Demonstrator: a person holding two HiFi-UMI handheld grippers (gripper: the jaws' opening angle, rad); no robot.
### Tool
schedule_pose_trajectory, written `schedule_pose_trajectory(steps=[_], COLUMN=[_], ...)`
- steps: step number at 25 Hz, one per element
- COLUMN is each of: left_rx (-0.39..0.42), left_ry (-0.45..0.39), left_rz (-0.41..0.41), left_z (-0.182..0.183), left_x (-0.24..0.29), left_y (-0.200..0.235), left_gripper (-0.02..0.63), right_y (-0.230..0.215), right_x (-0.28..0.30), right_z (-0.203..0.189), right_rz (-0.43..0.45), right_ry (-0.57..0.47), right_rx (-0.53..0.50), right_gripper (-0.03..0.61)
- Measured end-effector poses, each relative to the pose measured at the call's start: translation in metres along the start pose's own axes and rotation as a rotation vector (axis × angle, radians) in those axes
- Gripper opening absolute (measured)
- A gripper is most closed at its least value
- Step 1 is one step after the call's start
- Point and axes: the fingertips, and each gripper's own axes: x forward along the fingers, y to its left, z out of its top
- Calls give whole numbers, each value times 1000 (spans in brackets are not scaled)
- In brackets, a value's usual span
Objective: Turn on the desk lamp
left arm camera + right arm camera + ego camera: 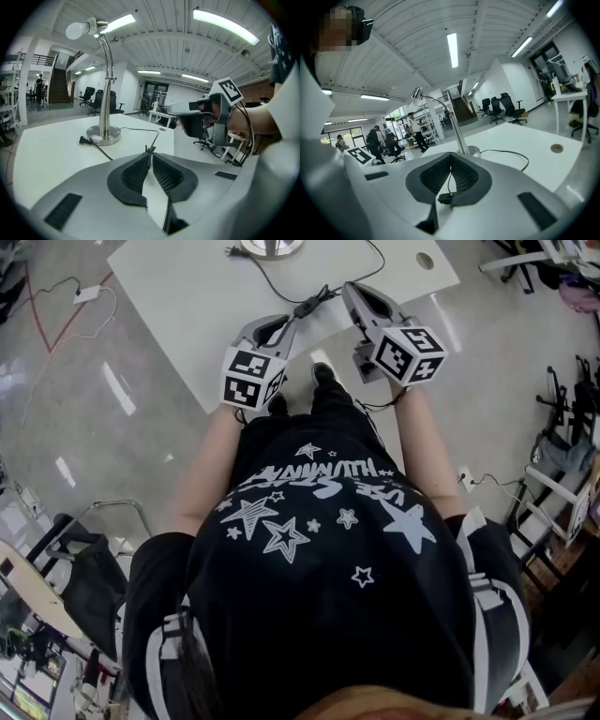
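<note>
Left gripper view: left gripper (150, 153) jaws closed on nothing, cord (146, 129) just past the tips, desk lamp (104, 135) well ahead. Right gripper (451, 158) jaws also closed at the tips, inline switch (446, 198) showing in the slot behind them. Risk: shut tips snag the cord and drag the lamp, or skid off the switch without clicking it

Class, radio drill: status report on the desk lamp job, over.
Left hand-held gripper shut, right hand-held gripper shut, both by the cord switch. Lamp upright, bulb looks unlit. Nothing in the way.
</note>
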Motion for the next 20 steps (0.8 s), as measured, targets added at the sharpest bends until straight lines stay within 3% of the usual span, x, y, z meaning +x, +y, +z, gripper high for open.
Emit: schedule_pose_trajectory(steps=[4,13,17,20], left_rx=[-9,-23,-1,9], left_ry=[32,68,79,97], left_rz=[22,69,99,105], left_z=[-10,-30,-34,-40], left_x=[15,41,48,53], left_y=[2,9,18,23], left_gripper=[18,116,189,189], right_y=[-15,-32,-33,-32], right_x=[17,46,57,63], right_z=[-1,-7,-13,-19], right_rz=[51,155,181,197], right_ry=[40,116,143,164], right_rx=[3,-3,-6,-7], right_gripper=[6,6,6,6])
